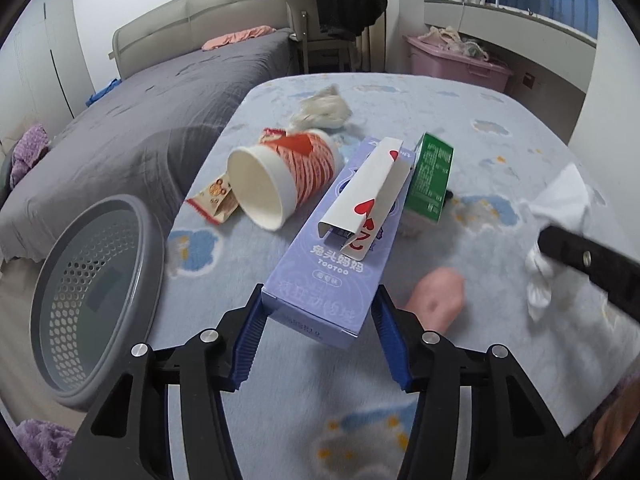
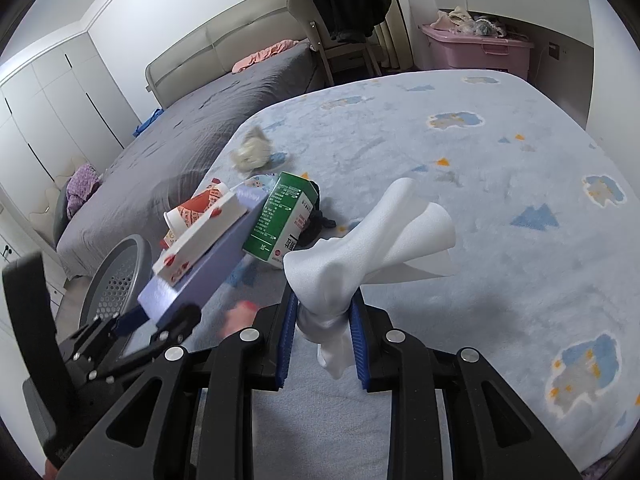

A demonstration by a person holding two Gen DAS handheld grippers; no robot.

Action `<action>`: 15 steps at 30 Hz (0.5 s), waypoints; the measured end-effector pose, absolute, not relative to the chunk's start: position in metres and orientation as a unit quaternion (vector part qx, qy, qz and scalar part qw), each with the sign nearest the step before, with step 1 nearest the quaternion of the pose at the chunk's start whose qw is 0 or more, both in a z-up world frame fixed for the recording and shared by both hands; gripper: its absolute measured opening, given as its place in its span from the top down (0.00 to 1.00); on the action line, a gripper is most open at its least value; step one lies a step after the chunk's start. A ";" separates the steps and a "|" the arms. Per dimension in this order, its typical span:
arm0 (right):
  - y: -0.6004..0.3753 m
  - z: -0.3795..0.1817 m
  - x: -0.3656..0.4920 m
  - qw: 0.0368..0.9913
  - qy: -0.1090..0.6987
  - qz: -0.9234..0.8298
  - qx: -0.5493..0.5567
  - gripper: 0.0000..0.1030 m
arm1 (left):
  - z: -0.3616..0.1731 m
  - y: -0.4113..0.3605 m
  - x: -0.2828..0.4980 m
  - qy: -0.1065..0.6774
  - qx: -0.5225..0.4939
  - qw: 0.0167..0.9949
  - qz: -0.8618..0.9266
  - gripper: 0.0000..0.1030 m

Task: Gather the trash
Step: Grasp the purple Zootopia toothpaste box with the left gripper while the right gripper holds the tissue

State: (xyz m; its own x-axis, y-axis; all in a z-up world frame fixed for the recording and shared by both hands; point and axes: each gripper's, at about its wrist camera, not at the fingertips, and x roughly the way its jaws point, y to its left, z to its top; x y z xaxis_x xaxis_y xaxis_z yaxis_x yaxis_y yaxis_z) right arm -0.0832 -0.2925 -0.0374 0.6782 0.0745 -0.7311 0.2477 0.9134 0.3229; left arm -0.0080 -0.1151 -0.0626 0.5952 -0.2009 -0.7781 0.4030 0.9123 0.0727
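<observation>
Purple box (image 1: 332,256) clamped in left gripper (image 1: 320,312); right gripper (image 2: 324,312) pinching white tissue (image 2: 360,248).

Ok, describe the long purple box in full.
The purple box is a long, slim, printed lavender cardboard carton with white Chinese lettering and "TOOTOO". The left tool grips its near end between blue pads, its far end raised. A folded white carton with red hearts lies on top. A green carton stands beside its far end.
</observation>
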 end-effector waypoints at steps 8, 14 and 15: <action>-0.290 -0.035 -0.085 0.895 0.396 -0.048 0.200 0.76 | -0.078 -0.084 -0.022 0.456 0.119 0.866 -0.167 0.38; -0.287 -0.032 -0.086 0.897 0.392 -0.043 0.198 0.76 | -0.066 -0.072 -0.029 0.439 0.117 0.877 -0.155 0.25; -0.287 -0.031 -0.086 0.898 0.391 -0.043 0.198 0.76 | -0.065 -0.071 -0.029 0.438 0.117 0.878 -0.155 0.25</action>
